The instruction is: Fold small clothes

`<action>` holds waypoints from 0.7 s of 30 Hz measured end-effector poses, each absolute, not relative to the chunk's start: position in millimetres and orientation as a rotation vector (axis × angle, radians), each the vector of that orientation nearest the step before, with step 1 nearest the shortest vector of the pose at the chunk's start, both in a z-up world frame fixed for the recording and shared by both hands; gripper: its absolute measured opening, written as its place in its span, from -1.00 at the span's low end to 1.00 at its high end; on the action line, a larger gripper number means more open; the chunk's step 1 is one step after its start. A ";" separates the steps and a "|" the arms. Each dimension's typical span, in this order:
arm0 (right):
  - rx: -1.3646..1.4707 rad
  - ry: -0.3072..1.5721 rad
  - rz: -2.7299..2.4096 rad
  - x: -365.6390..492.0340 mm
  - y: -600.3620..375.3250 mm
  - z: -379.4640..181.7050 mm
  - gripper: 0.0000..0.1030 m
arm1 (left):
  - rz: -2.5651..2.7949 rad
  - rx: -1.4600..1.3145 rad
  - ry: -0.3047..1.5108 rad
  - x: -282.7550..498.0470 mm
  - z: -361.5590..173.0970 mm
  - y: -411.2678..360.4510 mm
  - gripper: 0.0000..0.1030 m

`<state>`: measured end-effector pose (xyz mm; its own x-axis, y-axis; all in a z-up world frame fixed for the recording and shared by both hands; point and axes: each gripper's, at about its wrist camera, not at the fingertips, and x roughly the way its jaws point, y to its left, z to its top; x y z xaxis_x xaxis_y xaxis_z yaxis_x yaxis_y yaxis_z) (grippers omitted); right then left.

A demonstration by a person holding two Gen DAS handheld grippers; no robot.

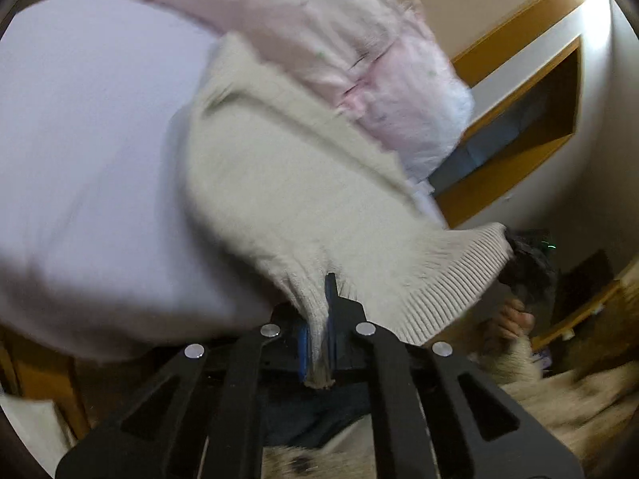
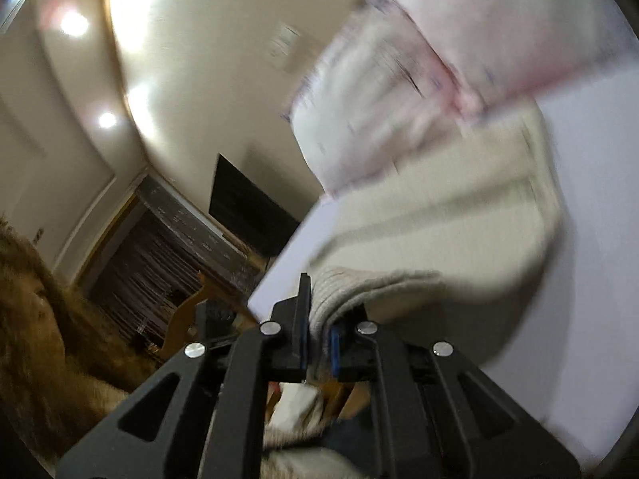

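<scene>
A cream knit sweater (image 1: 279, 167) lies partly on a white table (image 1: 88, 127), its ribbed hem lifted off the near edge. My left gripper (image 1: 319, 331) is shut on the hem, knit bunched between the blue pads. My right gripper (image 2: 319, 339) is shut on another part of the same sweater (image 2: 439, 231). In the left wrist view the right gripper (image 1: 527, 255) shows holding the hem's far corner. A pink and white garment pile (image 1: 351, 56) lies on the sweater's far end; it also shows in the right wrist view (image 2: 419, 92). Both views are motion-blurred.
A wooden wall shelf (image 1: 519, 95) is beyond the table. A dark screen (image 2: 247, 203) and a dark cabinet (image 2: 159, 263) stand by the wall. The person's fuzzy sleeve (image 2: 48, 339) is close on the left. The table surface (image 2: 591, 239) extends right.
</scene>
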<state>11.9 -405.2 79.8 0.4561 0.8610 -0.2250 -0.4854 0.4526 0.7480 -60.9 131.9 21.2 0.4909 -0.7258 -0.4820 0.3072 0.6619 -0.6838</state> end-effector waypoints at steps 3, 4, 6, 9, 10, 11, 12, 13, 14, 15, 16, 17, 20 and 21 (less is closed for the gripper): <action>0.652 0.591 0.872 64.2 -405.1 104.6 -0.85 | -0.661 -0.578 0.712 -14.6 64.8 137.9 -0.88; 0.656 0.584 0.835 81.2 -404.5 106.5 -0.85 | -0.623 -0.573 0.677 7.3 74.8 139.5 -0.88; 0.706 0.604 0.702 126.9 -408.4 96.9 -0.85 | -0.528 -0.579 0.630 60.2 87.6 138.8 -0.88; 0.811 0.664 0.485 179.2 -424.6 64.5 -0.85 | -0.388 -0.621 0.667 151.2 78.7 123.5 -0.88; 0.823 0.680 0.399 194.1 -428.7 54.2 -0.85 | -0.365 -0.619 0.683 169.2 73.1 117.1 -0.88; 0.823 0.693 0.332 206.5 -431.0 43.8 -0.85 | -0.333 -0.603 0.716 192.2 63.7 108.9 -0.88; 0.830 0.728 0.261 221.6 -434.3 29.5 -0.84 | -0.322 -0.605 0.748 205.6 56.5 102.3 -0.88; 0.843 0.753 0.243 230.8 -431.8 18.6 -0.79 | -0.317 -0.601 0.787 216.9 49.2 94.5 -0.87; 0.860 0.800 0.210 241.3 -431.9 5.9 -0.71 | -0.289 -0.572 0.822 226.0 43.0 85.7 -0.87; 0.860 0.814 0.189 246.7 -430.3 -1.3 -0.53 | -0.272 -0.551 0.832 228.9 40.1 83.4 -0.86; 0.855 0.807 0.178 248.3 -430.8 -3.6 -0.37 | -0.269 -0.548 0.836 225.5 37.9 84.9 -0.84; 0.845 0.788 0.174 247.7 -431.7 -5.2 0.09 | -0.272 -0.567 0.839 222.5 37.3 90.7 -0.74; 0.792 0.607 0.076 220.8 -442.1 14.1 0.97 | -0.269 -0.646 0.796 205.5 44.5 117.9 0.55; 0.807 0.565 0.096 216.1 -446.1 17.7 0.97 | -0.254 -0.665 0.762 197.5 48.9 127.2 0.80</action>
